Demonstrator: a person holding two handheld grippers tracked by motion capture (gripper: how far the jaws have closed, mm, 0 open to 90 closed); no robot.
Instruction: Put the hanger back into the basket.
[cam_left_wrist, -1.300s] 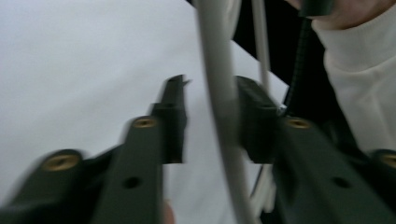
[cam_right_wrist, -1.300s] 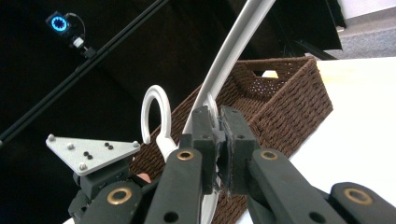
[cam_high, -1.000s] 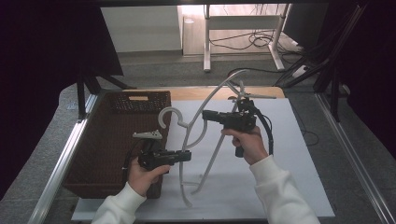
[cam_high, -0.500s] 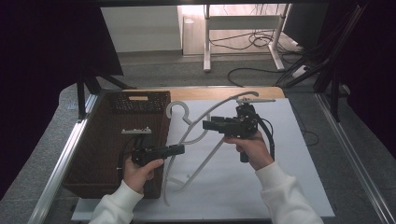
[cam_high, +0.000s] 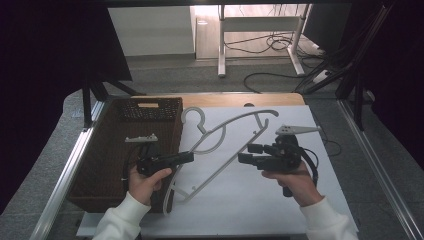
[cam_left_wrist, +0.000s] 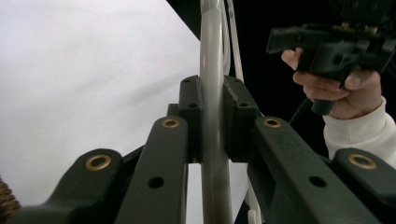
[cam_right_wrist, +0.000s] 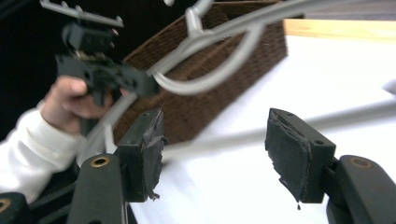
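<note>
Presently, the left gripper (cam_high: 186, 157) is clamped on one arm of the pale grey plastic clothes hanger (cam_high: 227, 150); its own view shows both jaws pressed tight against the grey bar (cam_left_wrist: 212, 93). The right gripper (cam_high: 243, 153) stands with jaws spread wide, holding nothing, the hanger's straight lower bar (cam_right_wrist: 224, 137) running behind the gap. The hanger lies tilted just beside the dark brown woven wicker basket (cam_high: 107, 165), hook end nearest the basket's far corner, over the white table sheet (cam_high: 250, 200).
</note>
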